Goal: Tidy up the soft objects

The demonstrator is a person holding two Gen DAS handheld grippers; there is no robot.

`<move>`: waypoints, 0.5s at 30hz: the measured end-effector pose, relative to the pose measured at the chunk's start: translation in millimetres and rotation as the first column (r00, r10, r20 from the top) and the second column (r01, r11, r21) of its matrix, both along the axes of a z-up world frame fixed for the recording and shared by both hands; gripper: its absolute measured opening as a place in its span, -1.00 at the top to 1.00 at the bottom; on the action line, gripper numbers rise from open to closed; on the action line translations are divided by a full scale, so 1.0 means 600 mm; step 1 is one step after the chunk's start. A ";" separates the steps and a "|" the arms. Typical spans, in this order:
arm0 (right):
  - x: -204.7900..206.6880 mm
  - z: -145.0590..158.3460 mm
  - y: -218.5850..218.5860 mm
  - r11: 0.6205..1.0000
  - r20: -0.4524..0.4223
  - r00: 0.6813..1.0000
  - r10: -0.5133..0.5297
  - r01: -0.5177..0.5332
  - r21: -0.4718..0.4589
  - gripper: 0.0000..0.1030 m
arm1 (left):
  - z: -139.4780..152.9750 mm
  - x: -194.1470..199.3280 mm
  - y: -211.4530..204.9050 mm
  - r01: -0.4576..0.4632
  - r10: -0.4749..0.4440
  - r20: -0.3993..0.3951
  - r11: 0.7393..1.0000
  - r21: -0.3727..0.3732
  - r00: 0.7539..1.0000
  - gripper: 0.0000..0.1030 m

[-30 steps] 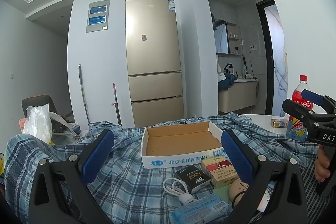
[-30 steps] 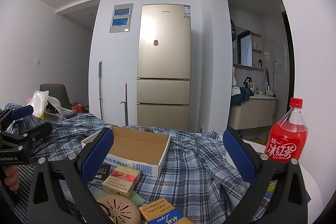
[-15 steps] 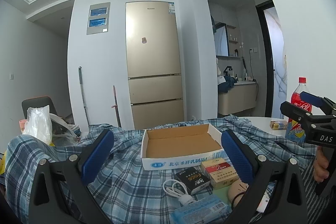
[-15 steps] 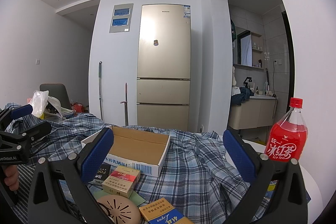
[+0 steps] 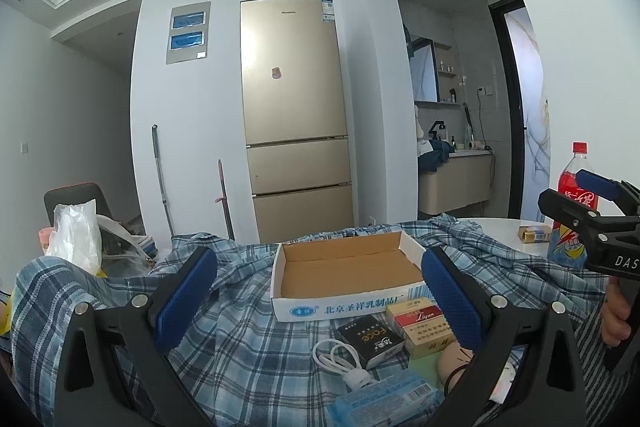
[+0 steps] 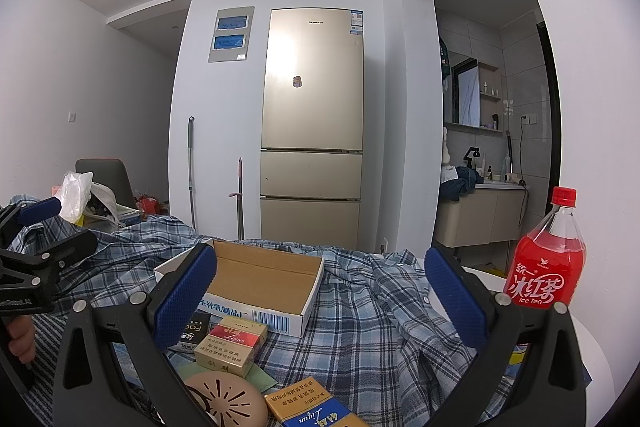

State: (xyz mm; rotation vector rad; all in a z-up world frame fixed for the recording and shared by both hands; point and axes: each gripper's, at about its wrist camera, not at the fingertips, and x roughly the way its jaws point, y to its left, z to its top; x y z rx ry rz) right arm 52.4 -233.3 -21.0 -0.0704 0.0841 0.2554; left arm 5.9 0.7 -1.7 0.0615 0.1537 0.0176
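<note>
A blue plaid shirt [image 5: 248, 339] lies spread over the table; it also shows in the right wrist view [image 6: 372, 323]. An empty open cardboard box [image 5: 348, 275] rests on it, also in the right wrist view [image 6: 260, 287]. My left gripper [image 5: 320, 299] is open and empty, held above the shirt in front of the box. My right gripper [image 6: 320, 303] is open and empty, above the shirt right of the box. Each gripper shows at the edge of the other's view, the right one [image 5: 592, 223] and the left one [image 6: 36, 247].
Cigarette packs [image 5: 420, 323], a black box [image 5: 370, 341], a white cable [image 5: 340, 357], a blue tissue pack [image 5: 384, 401] and a round beige disc [image 6: 224, 399] lie on the shirt. A red ice tea bottle [image 6: 548, 259] stands at the right. A white plastic bag [image 5: 76, 235] sits far left.
The left wrist view has shifted slightly, with the box and bottle a little lower in frame. The right gripper has not visibly moved. Both stay open.
</note>
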 end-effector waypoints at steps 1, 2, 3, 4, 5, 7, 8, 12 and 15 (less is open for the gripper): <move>0.000 -0.001 0.000 1.000 0.000 1.000 -0.001 0.001 -0.001 -1.00 | 0.000 0.000 0.001 0.000 0.000 0.002 1.000 -0.002 1.000 -1.00; -0.001 -0.001 0.000 1.000 0.001 1.000 -0.002 0.002 -0.001 -1.00 | 0.000 0.000 0.000 0.001 -0.001 0.003 1.000 -0.003 1.000 -1.00; -0.001 -0.001 0.000 1.000 0.001 1.000 -0.002 0.002 -0.002 -1.00 | 0.000 0.000 -0.001 0.001 -0.001 0.004 1.000 -0.005 1.000 -1.00; -0.002 -0.001 -0.001 1.000 0.001 1.000 -0.003 0.003 -0.002 -1.00 | -0.001 0.000 -0.001 0.001 -0.001 0.005 1.000 -0.007 1.000 -1.00; -0.002 -0.002 -0.002 1.000 0.000 1.000 -0.002 0.002 0.000 -1.00 | -0.001 0.001 -0.001 0.001 -0.001 0.004 1.000 -0.008 1.000 -1.00; 0.000 -0.002 -0.002 1.000 -0.009 1.000 0.005 -0.005 0.004 -1.00 | -0.001 0.000 0.000 0.002 -0.002 0.004 1.000 -0.009 1.000 -1.00; 0.003 -0.002 -0.002 1.000 -0.018 1.000 0.004 -0.004 0.007 -1.00 | -0.001 0.001 0.000 0.001 -0.001 0.004 1.000 -0.013 1.000 -1.00; 0.011 -0.001 -0.011 0.999 -0.043 0.999 0.009 -0.007 0.032 -1.00 | -0.001 0.006 0.006 -0.001 0.000 -0.009 0.999 -0.035 1.000 -1.00; 0.015 0.004 -0.022 0.998 -0.063 0.998 0.003 0.001 0.061 -1.00 | 0.003 0.010 0.016 0.006 -0.008 -0.035 0.998 -0.065 0.999 -1.00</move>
